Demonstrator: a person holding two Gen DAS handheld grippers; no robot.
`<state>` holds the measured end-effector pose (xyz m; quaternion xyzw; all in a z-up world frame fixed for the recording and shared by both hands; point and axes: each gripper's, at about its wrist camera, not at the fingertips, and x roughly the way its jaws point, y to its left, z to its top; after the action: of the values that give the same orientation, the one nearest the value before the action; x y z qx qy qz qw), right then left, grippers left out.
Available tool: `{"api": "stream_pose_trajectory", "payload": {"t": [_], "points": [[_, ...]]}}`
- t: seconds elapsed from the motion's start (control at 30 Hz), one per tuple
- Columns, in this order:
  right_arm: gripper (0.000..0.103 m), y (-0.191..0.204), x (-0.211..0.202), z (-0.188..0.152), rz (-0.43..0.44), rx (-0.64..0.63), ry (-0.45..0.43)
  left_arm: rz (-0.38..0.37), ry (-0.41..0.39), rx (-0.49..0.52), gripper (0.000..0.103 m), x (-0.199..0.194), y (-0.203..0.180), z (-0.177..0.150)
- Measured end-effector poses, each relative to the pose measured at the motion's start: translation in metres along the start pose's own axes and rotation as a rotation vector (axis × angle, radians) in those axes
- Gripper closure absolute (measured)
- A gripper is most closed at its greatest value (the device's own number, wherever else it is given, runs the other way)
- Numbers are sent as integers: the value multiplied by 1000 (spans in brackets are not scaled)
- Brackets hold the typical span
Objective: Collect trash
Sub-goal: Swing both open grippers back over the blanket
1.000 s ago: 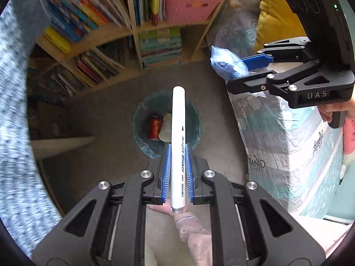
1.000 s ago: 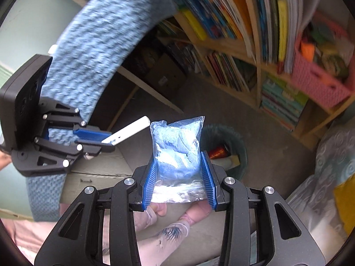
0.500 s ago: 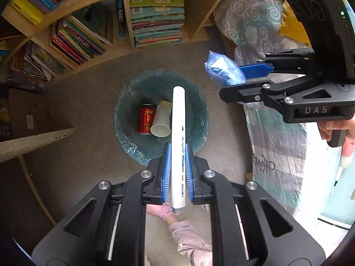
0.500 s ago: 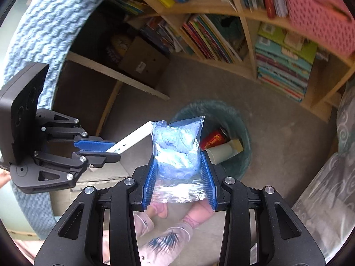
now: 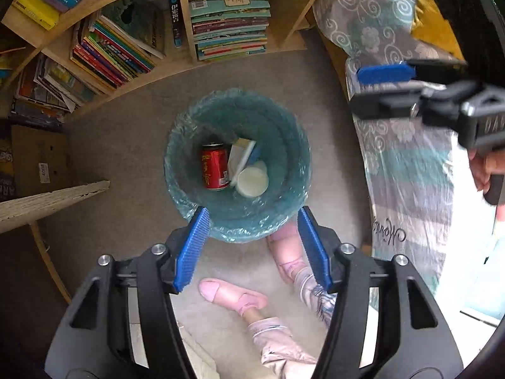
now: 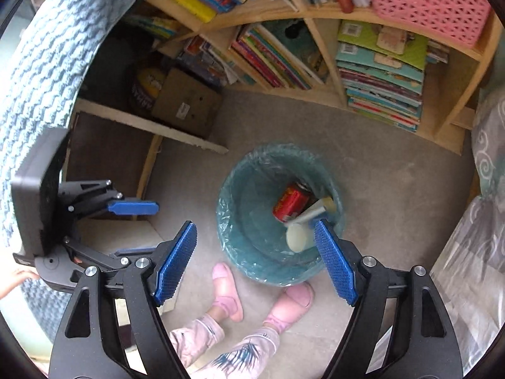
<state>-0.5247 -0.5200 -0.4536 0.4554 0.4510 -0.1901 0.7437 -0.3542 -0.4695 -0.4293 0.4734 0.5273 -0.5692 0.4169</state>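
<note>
Closest in, the left gripper (image 5: pixel 252 248) hangs with its blue pads spread wide and nothing between them, and the right gripper (image 6: pixel 255 260) shows the same picture, jaws well apart and empty. Just beneath them, on the grey floor (image 5: pixel 126 145), stand two feet in pink slippers (image 6: pixel 225 290), toes almost touching the bin. There it is, the round trash bin (image 5: pixel 284 126) with its teal plastic liner, sitting directly below both grippers. Down in the bottom lies the trash: a red drink can (image 5: pixel 214 167) on its side, a pale paper cup (image 5: pixel 252 181) next to it with its mouth facing up, and a white marker (image 6: pixel 307 214) leaning across the cup, with a bluish plastic packet (image 5: pixel 243 158) tucked in beside the can. Off to the right runs a bed (image 5: pixel 407 164) in a swirl-patterned cover. Furthest back, a wooden bookshelf (image 6: pixel 318 101) crammed with colourful books, a pink basket (image 6: pixel 426 0) up top.
</note>
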Motion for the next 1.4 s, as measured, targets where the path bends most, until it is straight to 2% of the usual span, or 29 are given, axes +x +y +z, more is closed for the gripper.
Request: {"api": "stream_pose_trajectory", "payload": {"t": [0.27, 0.43, 0.63, 0.87, 1.0, 1.17, 1.23, 1.4], "points": [[25, 15, -29, -4, 8, -7, -17, -7, -37, -39, 40, -29, 6, -15], [25, 40, -58, -1, 17, -45, -32, -6, -91, -64, 33, -70, 6, -23], [23, 85, -107, 6, 18, -116, -78, -24, -142, -68, 29, -128, 5, -36], [17, 133, -159, 18, 4, -211, -141, 35, -228, -37, 11, -201, 1, -56], [15, 164, -188, 21, 24, -271, -164, 75, -255, -29, 7, -239, 2, -70], [14, 204, -224, 27, 43, -327, -203, 144, -309, -49, 7, -291, 6, -90], [14, 221, -233, 34, 40, -350, -172, 166, -329, -73, 7, -309, 10, -98], [14, 272, -256, 45, 30, -489, -184, 240, -383, -131, 7, -355, 28, -124]]}}
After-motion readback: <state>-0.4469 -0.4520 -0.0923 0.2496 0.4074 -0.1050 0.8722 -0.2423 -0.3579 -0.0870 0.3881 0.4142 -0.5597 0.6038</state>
